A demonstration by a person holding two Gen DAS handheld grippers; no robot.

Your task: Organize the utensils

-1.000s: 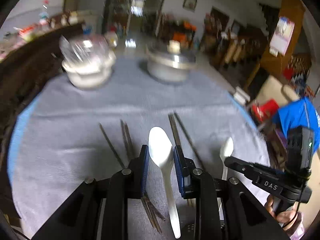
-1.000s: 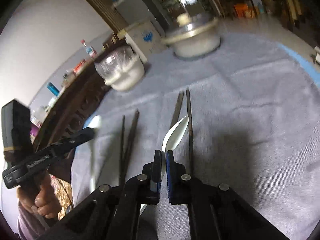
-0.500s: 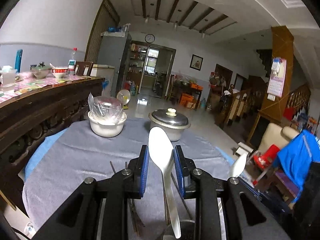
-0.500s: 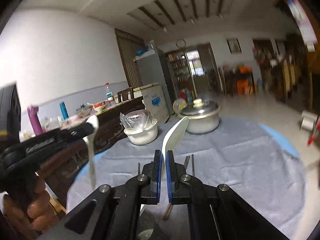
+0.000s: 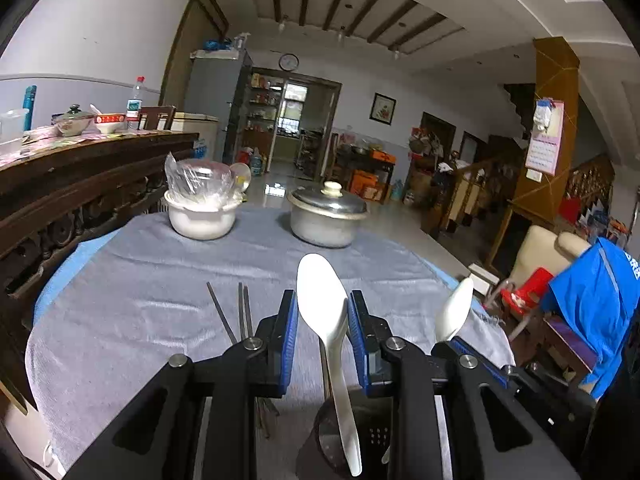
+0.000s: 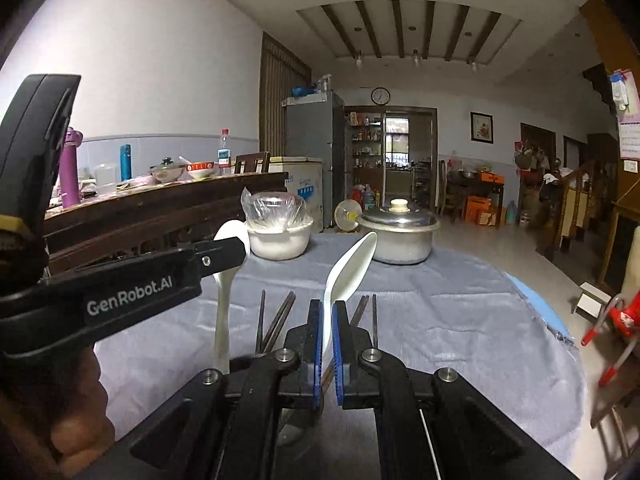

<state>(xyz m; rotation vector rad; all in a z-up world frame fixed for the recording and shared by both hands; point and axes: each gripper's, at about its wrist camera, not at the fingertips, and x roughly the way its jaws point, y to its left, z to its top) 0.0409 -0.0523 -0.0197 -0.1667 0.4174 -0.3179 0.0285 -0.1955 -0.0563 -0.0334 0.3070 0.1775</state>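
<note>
My left spoon: a white plastic spoon (image 5: pixel 326 322) stands bowl-up between the blue pads of my left gripper (image 5: pixel 322 334), its handle running down toward a dark perforated holder (image 5: pixel 352 440) right below the jaws.
My left gripper: closed partway onto that spoon, pads pressing its neck from both sides.
My right spoon: a second white spoon (image 6: pixel 347 276) sits edge-on in my right gripper (image 6: pixel 327 344), bowl tilted up and to the right.
My right gripper: pinched nearly together, only the thin spoon handle between the pads.
Cross view: from the right camera my left gripper (image 6: pixel 224 254) juts in from the left side with its spoon (image 6: pixel 225 280) hanging handle-down.
Chopsticks: dark chopsticks (image 5: pixel 240 314) lie in pairs on the cloth just ahead of both grippers, pointing away from me.
Table: a round table covered with a grey cloth (image 5: pixel 140 288).
Far side: a white bowl (image 5: pixel 200 216) with a plastic bag over it, and beside it a lidded metal pot (image 5: pixel 326 216), well apart from the utensils.
My hand: fingers (image 6: pixel 76 432) wrap the left grip at the lower left of the right view.
</note>
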